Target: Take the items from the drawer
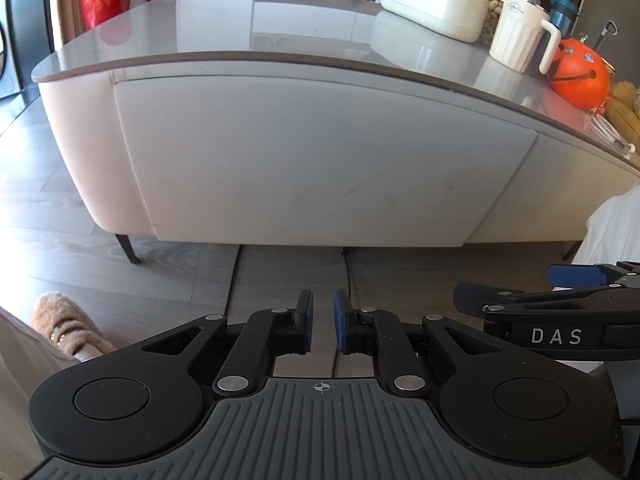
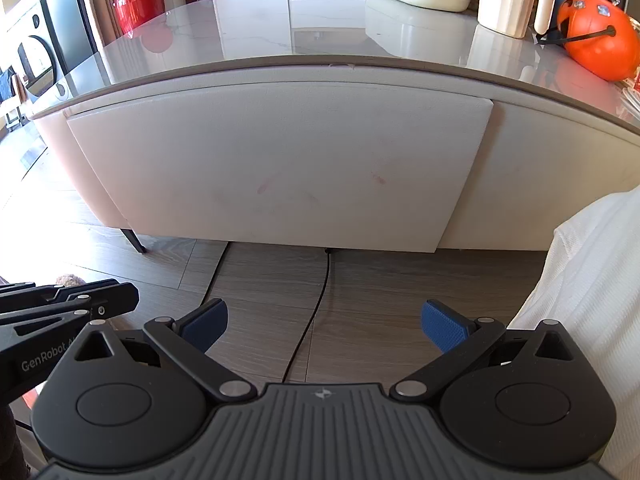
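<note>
A cream drawer front (image 1: 320, 160) fills the side of a low rounded table and is closed; the same drawer front (image 2: 276, 168) faces the right wrist view. No handle shows on it, and what lies inside is hidden. My left gripper (image 1: 323, 322) hangs over the floor a short way before the drawer, shut with nothing between its blue pads. My right gripper (image 2: 324, 324) is beside it, jaws wide open and empty, also short of the drawer. The right gripper's side (image 1: 552, 312) shows at the left view's right edge.
The glossy grey tabletop (image 1: 240, 40) carries a white box (image 1: 436, 4), a cream jug (image 1: 520, 32) and an orange pumpkin (image 1: 580, 72) at its right end. A black cable (image 2: 316, 312) runs across the wood floor. A slippered foot (image 1: 68, 328) is at left, white fabric (image 2: 592, 300) at right.
</note>
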The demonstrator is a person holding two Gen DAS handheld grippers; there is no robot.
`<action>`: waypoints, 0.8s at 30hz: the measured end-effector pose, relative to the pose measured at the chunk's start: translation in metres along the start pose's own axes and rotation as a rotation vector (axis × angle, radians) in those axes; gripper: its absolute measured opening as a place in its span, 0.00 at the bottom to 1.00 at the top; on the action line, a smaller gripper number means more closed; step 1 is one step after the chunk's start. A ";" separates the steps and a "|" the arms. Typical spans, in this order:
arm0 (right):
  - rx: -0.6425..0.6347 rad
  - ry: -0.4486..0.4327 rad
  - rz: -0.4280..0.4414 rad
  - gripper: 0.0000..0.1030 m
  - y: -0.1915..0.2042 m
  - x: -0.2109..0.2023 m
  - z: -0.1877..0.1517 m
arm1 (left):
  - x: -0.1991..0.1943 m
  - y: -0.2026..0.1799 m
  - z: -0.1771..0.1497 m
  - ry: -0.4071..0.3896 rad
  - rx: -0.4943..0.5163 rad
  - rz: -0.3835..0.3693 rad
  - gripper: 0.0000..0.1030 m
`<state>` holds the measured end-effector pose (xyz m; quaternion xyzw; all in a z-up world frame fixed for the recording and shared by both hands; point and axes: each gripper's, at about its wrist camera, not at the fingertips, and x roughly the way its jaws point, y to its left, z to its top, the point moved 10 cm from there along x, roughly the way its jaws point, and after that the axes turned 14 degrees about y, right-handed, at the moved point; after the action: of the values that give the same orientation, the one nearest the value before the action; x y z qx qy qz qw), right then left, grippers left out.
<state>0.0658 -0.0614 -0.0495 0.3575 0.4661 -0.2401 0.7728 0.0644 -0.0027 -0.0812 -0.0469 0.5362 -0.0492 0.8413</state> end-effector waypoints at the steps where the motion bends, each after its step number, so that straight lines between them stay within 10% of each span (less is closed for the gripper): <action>1: 0.000 0.000 0.000 1.00 0.000 0.000 0.000 | 0.000 0.001 0.000 0.002 0.000 0.000 0.13; 24: 0.000 0.003 0.002 1.00 0.000 0.001 0.000 | 0.002 0.000 0.000 0.015 0.003 -0.011 0.13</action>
<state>0.0662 -0.0611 -0.0501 0.3585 0.4667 -0.2389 0.7724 0.0655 -0.0029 -0.0830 -0.0483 0.5424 -0.0551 0.8369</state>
